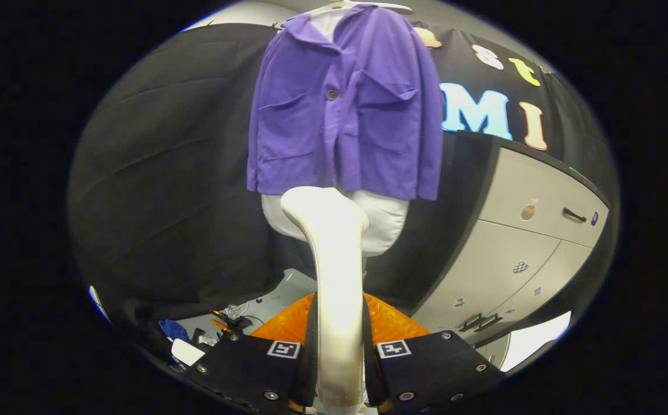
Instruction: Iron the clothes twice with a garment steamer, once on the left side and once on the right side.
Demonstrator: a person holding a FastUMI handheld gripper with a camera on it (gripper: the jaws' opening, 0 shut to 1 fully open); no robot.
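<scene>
While our gripper (339, 351) is clamped on the steamer (334, 259), its head sits just below the purple shirt (345, 109) — no pass started, we judge; next, raise it to one side.

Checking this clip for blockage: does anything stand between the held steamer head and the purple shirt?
Nothing visible does. The gripper is shut on the white garment steamer, whose head rises just below the hem of the purple buttoned shirt on its hanger.

grey cabinet (518, 253) with handles, small clutter (218, 328) on the floor
</scene>
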